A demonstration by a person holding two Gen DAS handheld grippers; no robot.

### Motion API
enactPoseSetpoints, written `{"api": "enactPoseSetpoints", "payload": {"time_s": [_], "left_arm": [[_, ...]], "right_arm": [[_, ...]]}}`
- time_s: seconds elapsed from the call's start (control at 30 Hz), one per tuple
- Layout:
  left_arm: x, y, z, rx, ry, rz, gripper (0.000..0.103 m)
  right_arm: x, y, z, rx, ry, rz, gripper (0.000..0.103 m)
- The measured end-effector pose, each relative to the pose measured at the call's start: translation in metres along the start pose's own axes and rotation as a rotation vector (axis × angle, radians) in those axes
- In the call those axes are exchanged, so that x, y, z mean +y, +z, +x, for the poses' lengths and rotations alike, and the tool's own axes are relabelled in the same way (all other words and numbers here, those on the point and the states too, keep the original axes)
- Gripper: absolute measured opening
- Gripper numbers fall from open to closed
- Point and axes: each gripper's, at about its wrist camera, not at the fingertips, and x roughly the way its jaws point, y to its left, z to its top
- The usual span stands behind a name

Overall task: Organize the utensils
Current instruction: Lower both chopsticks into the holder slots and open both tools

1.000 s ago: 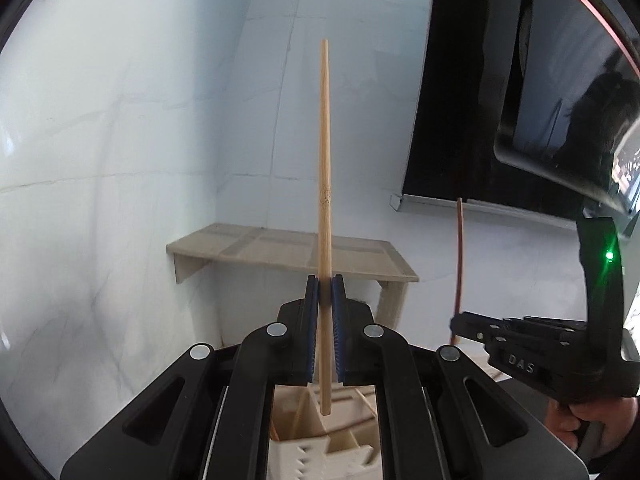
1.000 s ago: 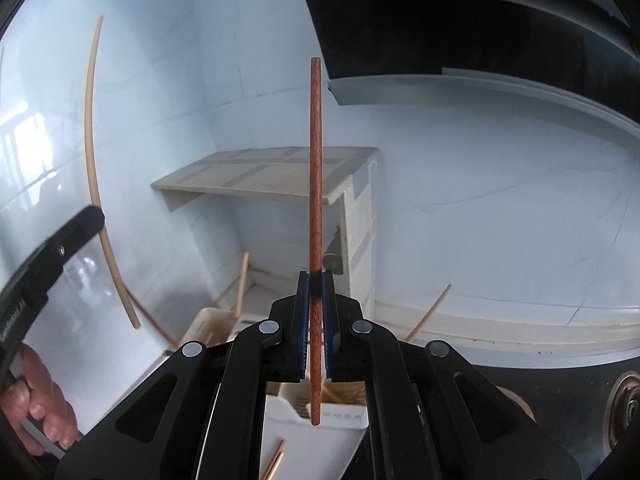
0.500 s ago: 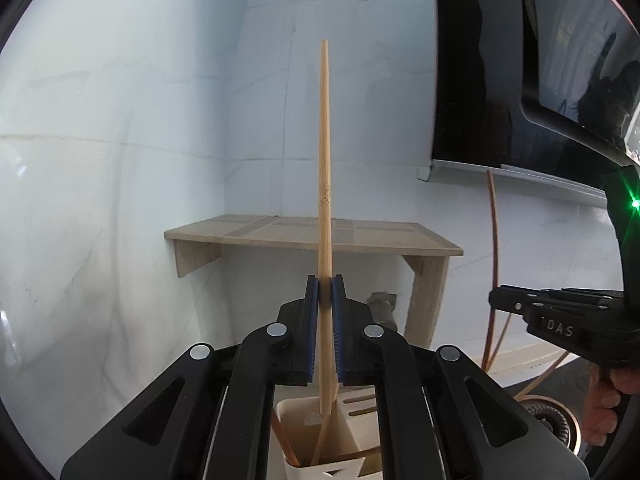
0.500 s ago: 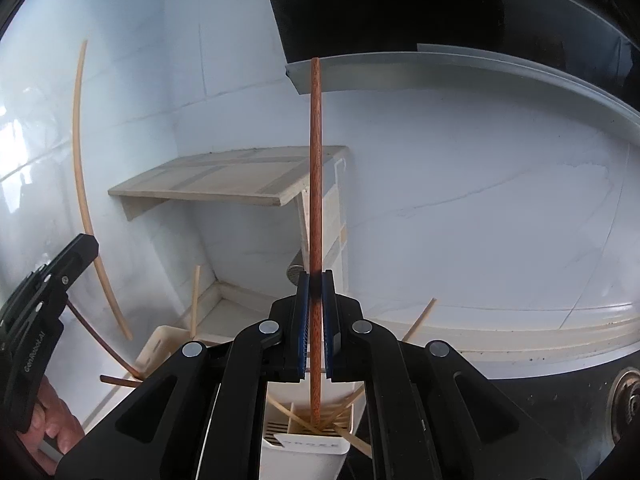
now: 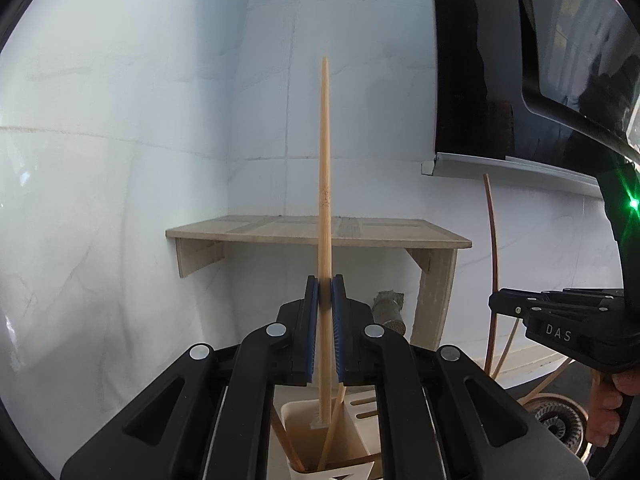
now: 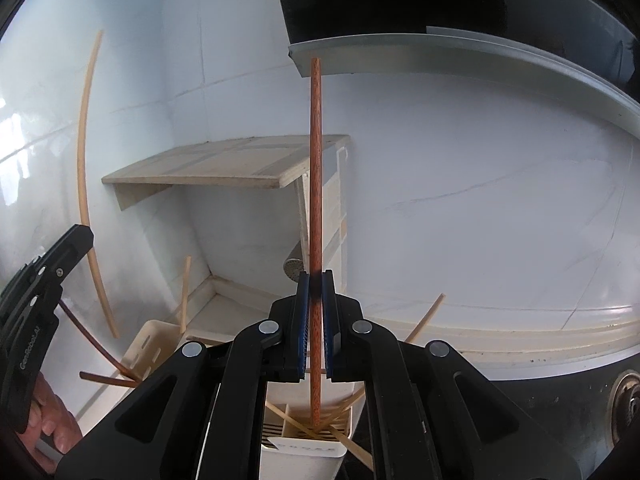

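White marble-veined tiles line the walls, which meet in a far corner. A pale wooden shelf [image 5: 320,232] projects from that corner on a side panel, and a dark range hood [image 6: 440,8] with a grey lower lip hangs at upper right. Part of a black cooktop with a round burner [image 5: 554,420] lies at lower right.

The left gripper [image 5: 325,320] is clenched on a light bamboo chopstick [image 5: 325,168], held upright and tapering to a point at the top; its blunt lower end hangs within the open mouth of a cream slotted utensil holder [image 5: 360,404] directly below, where other pale sticks lean.

The right gripper [image 6: 316,312] grasps a reddish-brown wooden chopstick [image 6: 315,160], also upright, with a rounded top; its lower end reaches into a white utensil holder [image 6: 304,448] crossed by several thin pale sticks.

In the right wrist view the left gripper appears at the left edge, with the bamboo chopstick bowed by the lens above it. In the left wrist view the right gripper sits at the right edge, the person's hand [image 5: 608,404] wrapped around its handle.
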Motion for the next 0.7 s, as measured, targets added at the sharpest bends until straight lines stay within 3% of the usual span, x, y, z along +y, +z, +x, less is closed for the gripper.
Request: {"api": "enactPoseSetpoints", "payload": {"time_s": [0.43,0.7], "left_arm": [[0.001,0.003,-0.002,-0.015,0.003,-0.006,0.007],[0.007,0.014,-0.014,-0.050,0.017,-0.011,0.015]], "right_arm": [[-0.005,-0.004,-0.003,0.005,0.017,0.010,0.007],[-0.008,-0.006,-0.009,-0.001,0.024,0.015,0.010]]}}
